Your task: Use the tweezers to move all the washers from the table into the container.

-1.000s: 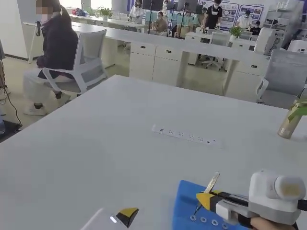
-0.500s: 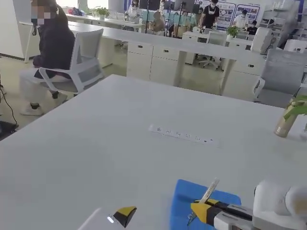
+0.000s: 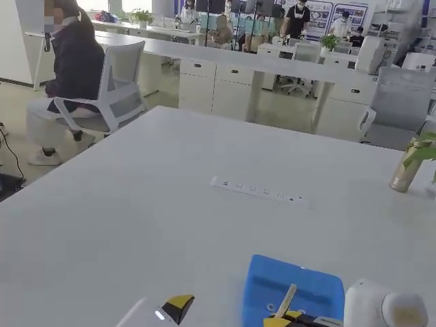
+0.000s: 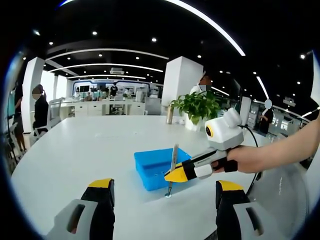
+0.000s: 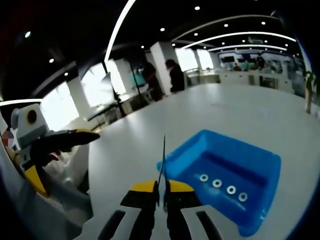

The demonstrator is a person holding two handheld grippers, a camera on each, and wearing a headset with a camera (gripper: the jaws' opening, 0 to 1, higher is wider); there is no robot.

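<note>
The white tabletop [image 3: 170, 225] carries 1 blue container [image 5: 235, 141], which lies just ahead of the right claw [image 5: 161, 192] and a little to its right. The left claw [image 4: 165, 186] hangs low over the tabletop on the other side, its 2 jaws spread wide and empty, with the container straight ahead of it. The right claw's jaws are pressed together on the 1 pair of tweezers [image 5: 163, 160], pinching them near their middle so the points run forward and down. In the left claw's view the points come down to the tabletop right beside the container's near wall. A speck sits at the points there, but it is too small to tell whether it is a washer. 4 washers [image 5: 216, 183] lie in a row on the container's floor, ahead and right of the right claw. I can make out no others on the tabletop. I judge the step in hand to be a pick-up at the container's edge, late in the task. If a washer is there, the next move needs the points nipped shut on its rim, a short lift over the wall, then a release beside the 4. The washers are thin and flat, so the points must come in low.
</note>
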